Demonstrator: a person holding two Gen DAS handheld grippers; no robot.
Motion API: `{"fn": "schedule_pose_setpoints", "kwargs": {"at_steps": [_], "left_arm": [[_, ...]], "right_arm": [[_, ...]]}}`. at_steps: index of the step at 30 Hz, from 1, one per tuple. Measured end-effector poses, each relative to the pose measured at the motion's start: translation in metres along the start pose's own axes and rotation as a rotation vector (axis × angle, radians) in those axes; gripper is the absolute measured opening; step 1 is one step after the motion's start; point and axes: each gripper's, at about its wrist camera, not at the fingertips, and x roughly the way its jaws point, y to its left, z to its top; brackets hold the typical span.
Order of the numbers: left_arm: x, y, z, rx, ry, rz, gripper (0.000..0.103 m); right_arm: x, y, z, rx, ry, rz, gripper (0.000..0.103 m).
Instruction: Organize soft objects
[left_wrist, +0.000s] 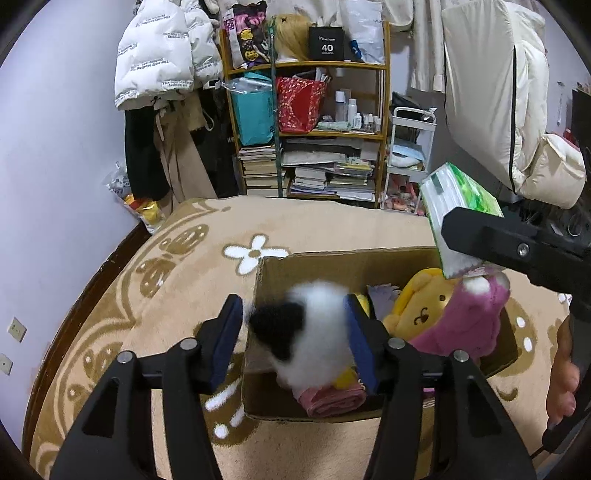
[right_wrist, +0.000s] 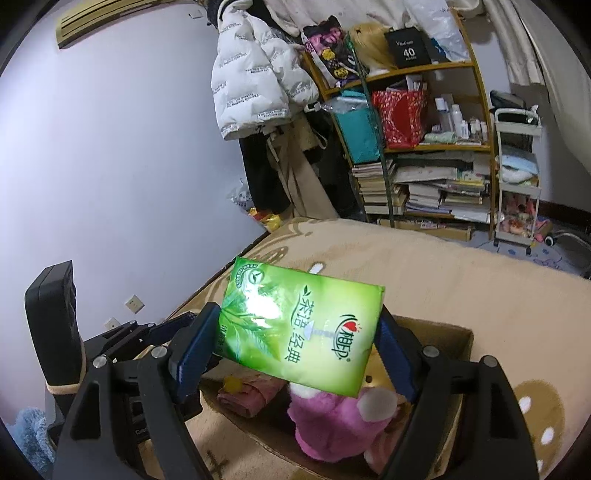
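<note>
A cardboard box (left_wrist: 310, 260) sits on the beige patterned blanket. It holds a yellow plush (left_wrist: 424, 301), a pink plush (left_wrist: 469, 321) and a rolled pink cloth (left_wrist: 334, 400). My left gripper (left_wrist: 293, 332) is over the box's left part with its jaws apart. A blurred black-and-white fluffy toy (left_wrist: 306, 328) is between them, touching the right pad only. My right gripper (right_wrist: 295, 332) is shut on a green tissue pack (right_wrist: 299, 325) and holds it above the box (right_wrist: 458, 339) and the pink plush (right_wrist: 332, 424). The pack also shows in the left wrist view (left_wrist: 458, 206).
A wooden shelf (left_wrist: 306, 122) with books, bags and bottles stands beyond the bed. White jackets (left_wrist: 162, 51) hang at the left and right. A white cart (left_wrist: 410, 158) stands right of the shelf. The blanket (left_wrist: 177, 266) spreads around the box.
</note>
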Motion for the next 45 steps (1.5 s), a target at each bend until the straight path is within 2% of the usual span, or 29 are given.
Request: {"fn": "schedule_pose_setpoints", "kwargs": {"at_steps": [2,4,8,10,12,14,17,20,23,34,45], "left_arm": [[0.002,0.002,-0.001,-0.009,0.01,-0.003,0.058],[0.003,0.006,-0.001,-0.018,0.019,-0.001,0.066],[0.002,0.01,-0.005,-0.017,0.032,0.024,0.07],[0.0,0.011,-0.006,-0.013,0.031,0.034,0.076],[-0.004,0.012,-0.007,-0.009,0.023,0.047,0.081],[-0.006,0.012,-0.008,-0.007,0.022,0.053,0.083],[-0.012,0.014,-0.009,-0.014,0.022,0.054,0.087],[-0.02,0.015,-0.01,-0.015,0.017,0.06,0.089],[-0.031,0.015,-0.011,-0.012,0.005,0.073,0.096],[-0.088,0.023,-0.015,-0.04,-0.067,0.104,0.099],[-0.145,0.032,-0.026,-0.085,-0.14,0.118,0.102]], "right_arm": [[0.001,-0.002,0.002,0.009,0.003,0.001,0.086],[0.002,-0.003,0.002,0.022,0.008,0.009,0.086],[0.001,-0.006,0.002,0.045,0.006,0.017,0.087],[0.0,-0.006,0.002,0.047,0.001,0.009,0.092],[-0.001,-0.005,0.001,0.048,0.001,0.003,0.093],[-0.003,-0.004,0.001,0.049,0.002,-0.008,0.094],[-0.011,-0.002,0.0,0.044,-0.01,-0.039,0.102],[-0.021,0.001,0.0,0.042,-0.015,-0.057,0.102],[-0.032,0.004,-0.001,0.04,-0.025,-0.084,0.103],[-0.082,0.022,-0.011,0.029,-0.071,-0.185,0.103],[-0.128,0.038,-0.032,0.012,-0.097,-0.231,0.103]]}}
